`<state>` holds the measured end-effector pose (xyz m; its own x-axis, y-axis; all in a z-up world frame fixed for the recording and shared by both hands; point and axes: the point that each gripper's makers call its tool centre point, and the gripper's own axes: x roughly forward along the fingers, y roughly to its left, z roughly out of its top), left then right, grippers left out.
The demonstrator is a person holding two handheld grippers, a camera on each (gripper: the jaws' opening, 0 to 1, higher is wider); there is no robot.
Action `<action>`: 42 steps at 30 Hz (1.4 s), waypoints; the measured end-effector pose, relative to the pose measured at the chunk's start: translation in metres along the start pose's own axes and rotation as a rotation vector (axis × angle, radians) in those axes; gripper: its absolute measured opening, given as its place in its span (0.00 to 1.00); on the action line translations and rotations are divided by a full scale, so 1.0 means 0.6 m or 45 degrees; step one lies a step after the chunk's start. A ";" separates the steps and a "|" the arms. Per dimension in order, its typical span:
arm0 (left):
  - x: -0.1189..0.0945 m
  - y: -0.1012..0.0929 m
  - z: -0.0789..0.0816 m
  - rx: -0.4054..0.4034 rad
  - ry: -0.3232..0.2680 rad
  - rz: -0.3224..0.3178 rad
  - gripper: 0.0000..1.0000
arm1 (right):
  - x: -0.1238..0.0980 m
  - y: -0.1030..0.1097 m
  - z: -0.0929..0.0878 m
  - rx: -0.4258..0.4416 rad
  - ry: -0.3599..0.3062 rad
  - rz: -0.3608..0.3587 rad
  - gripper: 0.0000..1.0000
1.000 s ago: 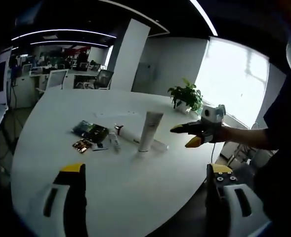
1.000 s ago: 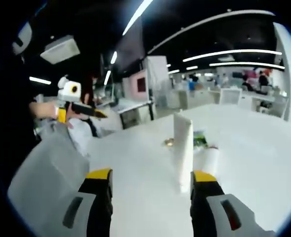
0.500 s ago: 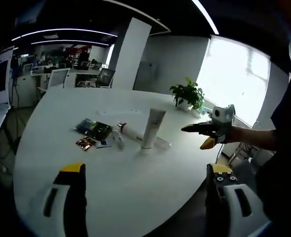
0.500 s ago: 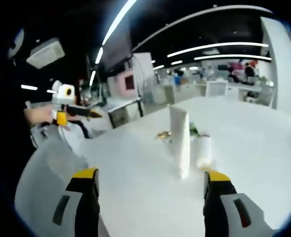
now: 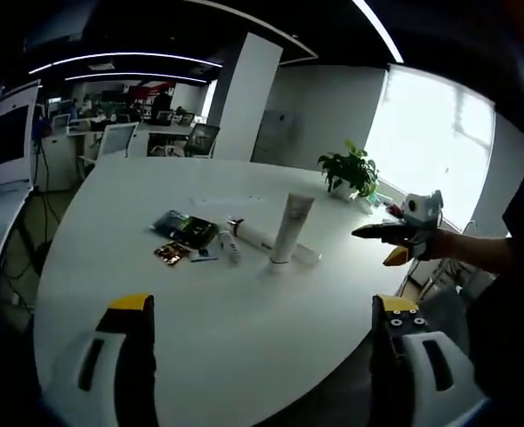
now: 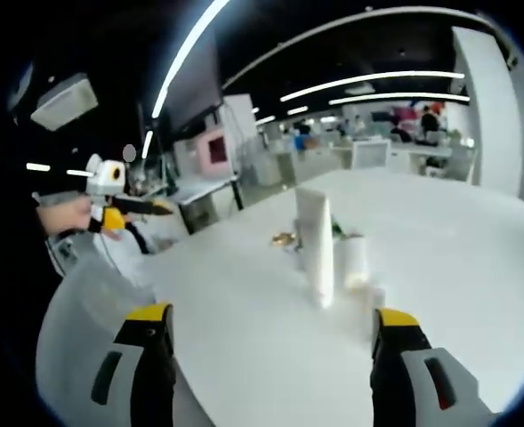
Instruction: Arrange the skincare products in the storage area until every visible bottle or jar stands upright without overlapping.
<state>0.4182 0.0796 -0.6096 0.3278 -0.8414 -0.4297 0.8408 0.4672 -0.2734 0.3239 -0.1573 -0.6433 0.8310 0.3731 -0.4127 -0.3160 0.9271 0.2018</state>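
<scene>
A white tube (image 5: 291, 229) stands upright on its cap on the round white table (image 5: 244, 329). Behind it a second white tube (image 5: 260, 237) lies flat, and a small bottle (image 5: 229, 246) lies beside that. My left gripper (image 5: 262, 304) is open and empty, well short of them. In from the right comes my right gripper (image 5: 384, 245), also apart from the tube. In the right gripper view the upright tube (image 6: 315, 245) stands ahead of my open right gripper (image 6: 273, 316), with a lying tube (image 6: 355, 260) just behind it. My left gripper (image 6: 128, 206) is at the far left.
A dark green packet (image 5: 184, 229), a small brown packet (image 5: 170, 253) and a card (image 5: 202, 256) lie left of the tubes. A potted plant (image 5: 352, 173) stands at the table's far edge. Office desks and chairs (image 5: 119, 142) lie beyond. A hand (image 6: 61, 213) holds the left gripper.
Both grippers have drawn back from the upright tube, which now looks smaller and stands free. The right gripper's jaws have spread wider.
</scene>
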 end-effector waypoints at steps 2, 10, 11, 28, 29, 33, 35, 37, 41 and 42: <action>-0.001 0.000 -0.004 0.008 0.012 0.002 0.96 | -0.007 0.002 0.004 0.009 -0.017 -0.018 0.90; -0.009 -0.003 -0.009 0.017 0.027 0.007 0.97 | -0.037 0.018 0.017 0.046 -0.079 -0.054 0.95; -0.009 -0.003 -0.010 0.018 0.028 0.008 0.97 | -0.039 0.019 0.016 0.048 -0.079 -0.059 0.96; -0.022 -0.005 -0.023 0.001 0.033 0.037 0.99 | -0.052 0.045 -0.012 0.137 -0.087 -0.066 0.99; -0.022 -0.005 -0.023 -0.003 0.033 0.036 0.99 | -0.053 0.045 -0.012 0.134 -0.086 -0.070 0.99; -0.022 -0.011 -0.028 0.004 0.046 0.029 0.99 | -0.056 0.043 -0.012 0.123 -0.076 -0.079 0.99; -0.021 -0.015 -0.028 0.005 0.047 0.022 0.99 | -0.057 0.037 -0.016 0.126 -0.064 -0.086 0.99; -0.019 -0.019 -0.029 0.008 0.050 0.016 0.99 | -0.058 0.035 -0.017 0.123 -0.056 -0.094 0.99; -0.019 -0.025 -0.029 0.014 0.060 0.002 0.99 | -0.061 0.025 -0.014 0.134 -0.048 -0.110 0.98; -0.019 -0.024 -0.028 0.014 0.060 0.001 0.99 | -0.061 0.022 -0.015 0.134 -0.048 -0.114 0.98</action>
<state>0.3950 0.0869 -0.6153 0.3079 -0.8271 -0.4702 0.8454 0.4646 -0.2636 0.2851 -0.1587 -0.6333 0.8709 0.2855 -0.4001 -0.1916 0.9468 0.2585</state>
